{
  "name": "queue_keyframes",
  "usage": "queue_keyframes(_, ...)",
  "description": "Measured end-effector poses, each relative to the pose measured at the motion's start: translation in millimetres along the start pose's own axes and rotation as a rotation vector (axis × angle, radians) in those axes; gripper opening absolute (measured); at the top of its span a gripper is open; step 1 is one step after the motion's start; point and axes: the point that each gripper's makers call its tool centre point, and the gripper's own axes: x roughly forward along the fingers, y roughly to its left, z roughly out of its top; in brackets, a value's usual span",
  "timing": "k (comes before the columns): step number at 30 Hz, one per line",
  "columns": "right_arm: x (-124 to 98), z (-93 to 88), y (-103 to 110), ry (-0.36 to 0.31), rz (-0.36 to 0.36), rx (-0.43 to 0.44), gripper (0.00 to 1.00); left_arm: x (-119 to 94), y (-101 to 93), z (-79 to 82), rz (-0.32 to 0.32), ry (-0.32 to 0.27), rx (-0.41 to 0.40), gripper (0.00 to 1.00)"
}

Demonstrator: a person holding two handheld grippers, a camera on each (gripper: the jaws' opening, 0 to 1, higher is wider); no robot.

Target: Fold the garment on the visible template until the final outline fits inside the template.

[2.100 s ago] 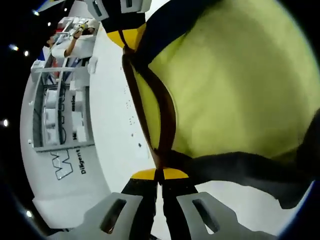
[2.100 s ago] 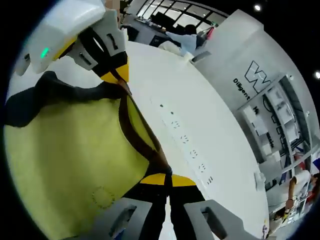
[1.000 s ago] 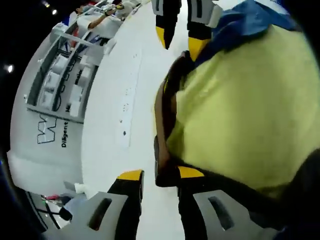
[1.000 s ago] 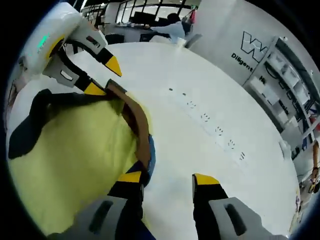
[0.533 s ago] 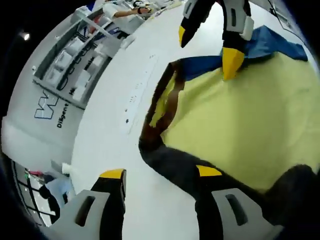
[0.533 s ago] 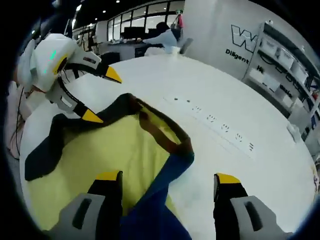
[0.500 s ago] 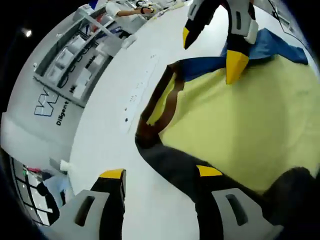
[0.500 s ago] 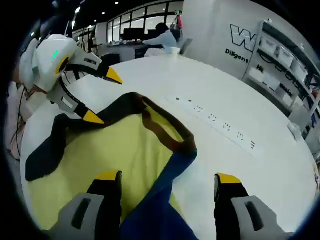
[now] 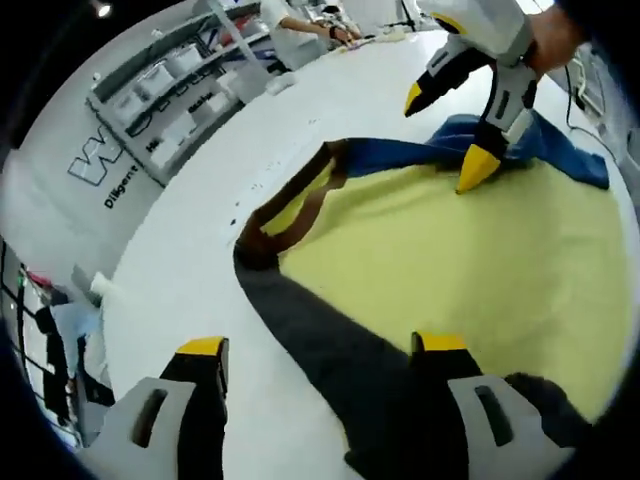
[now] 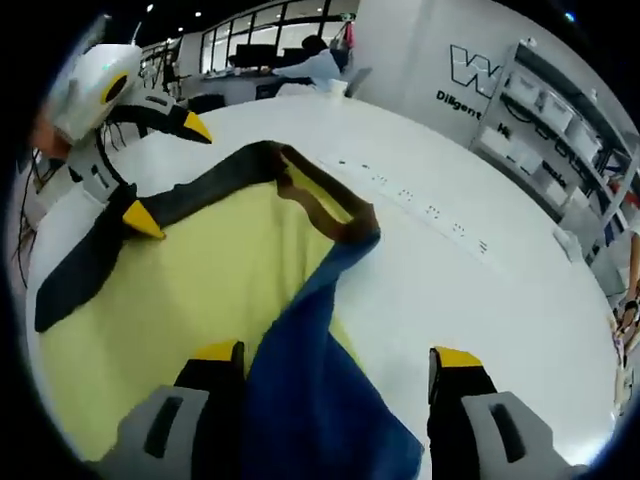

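Note:
A yellow garment (image 9: 450, 250) lies spread flat on the white table (image 9: 180, 260). It has a brown collar (image 9: 290, 215), a dark grey sleeve (image 9: 320, 340) and a blue sleeve (image 9: 440, 152). My left gripper (image 9: 320, 345) hovers open, its right jaw over the grey sleeve. My right gripper (image 9: 441, 139) comes in from the top, open, above the blue sleeve. In the right gripper view the yellow garment (image 10: 200, 270) runs from its blue sleeve (image 10: 310, 390) to its brown collar (image 10: 330, 205). There my right gripper (image 10: 335, 355) is open over the blue sleeve, and my left gripper (image 10: 170, 175) stands open over the grey sleeve (image 10: 150, 220).
A row of small dark marks (image 10: 430, 215) crosses the white table (image 10: 450, 290) beyond the collar. Shelving (image 10: 560, 120) and a wall with a logo (image 9: 110, 170) stand past the table's edge. A person (image 10: 315, 65) sits at the far end.
Both grippers were shut on the collar, then opened and drew back toward the sleeves. The garment dropped and now lies flat, its blue sleeve unfolded.

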Motion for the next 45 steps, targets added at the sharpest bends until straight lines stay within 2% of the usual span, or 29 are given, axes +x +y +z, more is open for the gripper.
queue_keyframes(1, -2.3, -3.0, -5.5, 0.012, -0.018, -0.014, 0.55, -1.7, -5.5, 0.8, -0.010, -0.008, -0.017, 0.92)
queue_keyframes(2, -6.2, -8.1, -14.5, 0.038, -0.052, -0.049, 0.49, -5.3, -10.1, 1.2, -0.009, -0.015, 0.010, 0.92)
queue_keyframes(4, -9.0, -9.6, -16.1, 0.029, -0.050, -0.057, 0.43, -8.6, -18.4, -0.8, -0.001, -0.023, 0.058, 0.89)
queue_keyframes(6, -12.4, -12.2, -16.8, 0.028, -0.049, -0.049, 0.44, -9.0, -24.1, -6.3, 0.002, -0.017, 0.051, 0.88)
queue_keyframes(8, -17.8, -15.0, -15.1, 0.023, -0.047, -0.053, 0.43, -10.8, -29.2, -11.6, 0.004, -0.010, 0.008, 0.83)
queue_keyframes(11, -24.2, -20.7, -13.6, 0.018, -0.046, -0.077, 0.42, -15.8, -33.1, -13.4, 0.003, -0.027, 0.029, 0.83)
queue_keyframes(16, -33.4, -30.3, -12.0, 0.029, -0.032, -0.046, 0.41, -22.4, -28.5, -24.0, -0.003, -0.008, 0.045, 0.80)
queue_keyframes(18, -37.4, -30.5, -11.5, 0.026, -0.033, -0.048, 0.41, -25.8, -27.1, -28.3, -0.017, 0.002, 0.071, 0.75)
queue_keyframes(21, -40.1, -28.5, -14.1, 0.018, -0.029, -0.054, 0.40, -36.2, -24.5, -36.2, -0.035, 0.016, 0.054, 0.69)
queue_keyframes(26, -46.2, -35.4, -10.5, -0.002, -0.019, -0.049, 0.45, -49.4, -22.8, -53.1, -0.037, 0.035, 0.042, 0.68)
queue_keyframes(28, -47.2, -38.9, -7.8, -0.007, -0.009, -0.047, 0.48, -54.3, -23.7, -54.3, -0.043, 0.017, 0.020, 0.70)
queue_keyframes(32, -48.7, -39.5, -3.2, -0.044, 0.004, 0.001, 0.56, -60.9, -29.2, -56.0, -0.076, -0.031, -0.122, 0.74)
queue_keyframes(37, -52.0, -40.9, 11.3, -0.080, 0.029, 0.007, 0.63, -66.9, -31.5, -76.3, -0.077, -0.022, -0.156, 0.77)
queue_keyframes(40, -53.5, -46.0, 16.5, -0.076, 0.032, -0.007, 0.63, -71.9, -35.4, -91.0, -0.089, -0.005, -0.201, 0.76)
queue_keyframes(45, -57.3, -56.8, 22.9, -0.052, 0.034, -0.009, 0.63, -77.8, -49.1, -104.3, -0.145, -0.004, -0.242, 0.73)
